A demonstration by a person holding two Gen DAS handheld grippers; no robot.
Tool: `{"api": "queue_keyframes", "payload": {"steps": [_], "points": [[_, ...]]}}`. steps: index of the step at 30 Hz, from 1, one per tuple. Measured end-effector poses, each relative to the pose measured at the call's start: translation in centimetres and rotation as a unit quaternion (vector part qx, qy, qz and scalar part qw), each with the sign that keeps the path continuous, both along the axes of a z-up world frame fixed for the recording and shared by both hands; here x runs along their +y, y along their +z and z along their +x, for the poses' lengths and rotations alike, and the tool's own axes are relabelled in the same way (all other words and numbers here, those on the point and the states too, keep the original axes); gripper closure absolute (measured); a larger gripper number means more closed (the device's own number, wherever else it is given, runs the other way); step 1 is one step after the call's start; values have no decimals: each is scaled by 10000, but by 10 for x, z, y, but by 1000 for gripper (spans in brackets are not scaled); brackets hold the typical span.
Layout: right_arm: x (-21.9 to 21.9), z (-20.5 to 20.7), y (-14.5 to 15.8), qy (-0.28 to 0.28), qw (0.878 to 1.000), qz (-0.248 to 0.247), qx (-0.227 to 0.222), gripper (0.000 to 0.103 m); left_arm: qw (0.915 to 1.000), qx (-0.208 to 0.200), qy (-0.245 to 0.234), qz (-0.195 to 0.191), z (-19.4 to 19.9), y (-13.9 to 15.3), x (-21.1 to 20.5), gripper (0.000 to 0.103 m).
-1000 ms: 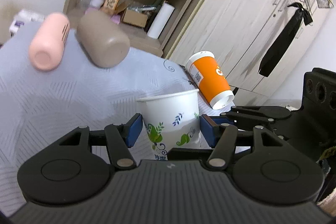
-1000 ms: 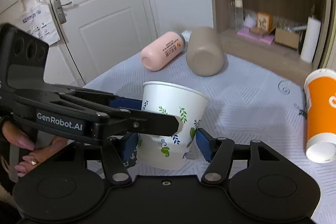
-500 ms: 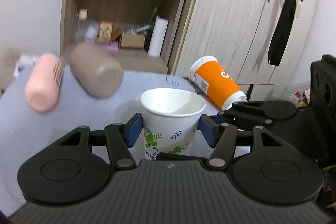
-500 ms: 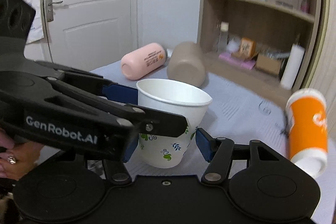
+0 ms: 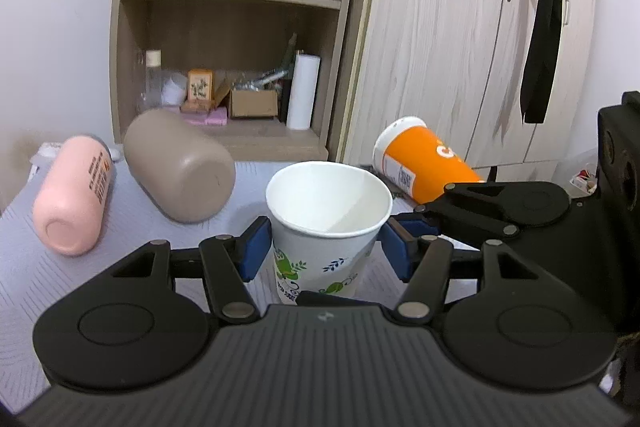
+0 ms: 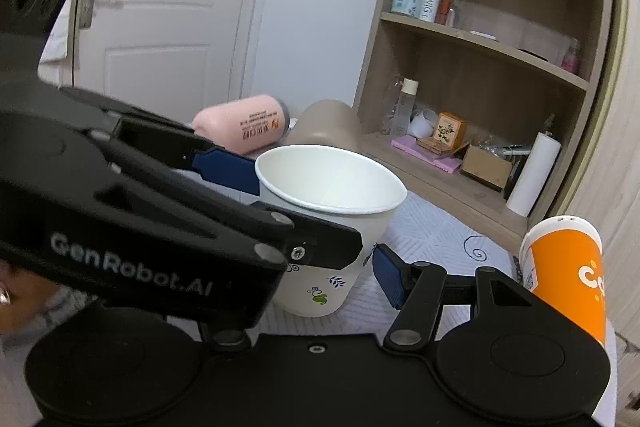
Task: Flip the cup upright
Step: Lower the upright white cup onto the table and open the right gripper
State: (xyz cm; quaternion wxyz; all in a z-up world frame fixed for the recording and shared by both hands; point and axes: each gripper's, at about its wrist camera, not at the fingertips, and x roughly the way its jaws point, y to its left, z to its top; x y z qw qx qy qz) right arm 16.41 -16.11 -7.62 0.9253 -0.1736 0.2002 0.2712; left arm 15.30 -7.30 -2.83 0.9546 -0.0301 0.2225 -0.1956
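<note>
A white paper cup (image 5: 326, 227) with green leaf prints stands upright on the light patterned tablecloth (image 5: 36, 275), mouth up. My left gripper (image 5: 326, 251) straddles it just under the rim, blue pads close to both sides; contact is not clear. My right gripper (image 6: 316, 263) sits around the same cup (image 6: 328, 211) from the other side. Its right blue pad (image 6: 386, 279) stands slightly off the cup wall. Its left pad is hidden behind the left gripper's body.
A pink bottle (image 5: 74, 195), a taupe bottle (image 5: 180, 171) and an orange cup (image 5: 424, 163) lie on their sides on the table. A wooden shelf unit (image 5: 224, 27) and cupboards (image 5: 460, 47) stand behind. A white door (image 6: 152, 7) is at the left.
Both grippers and the cup tilted from leaning to upright. The cup now stands level on the cloth, with its open mouth showing from above.
</note>
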Motion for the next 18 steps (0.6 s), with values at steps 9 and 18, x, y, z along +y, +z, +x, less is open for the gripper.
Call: {"api": "queue_keyframes", "payload": {"steps": [9, 18], "points": [[-4, 3, -2, -79, 9997, 129, 170, 37, 10000, 76, -5, -8, -2, -3, -4, 43], [-5, 0, -2, -117, 9994, 172, 283, 35, 9995, 271, 6, -172, -7, 0, 3, 33]]}}
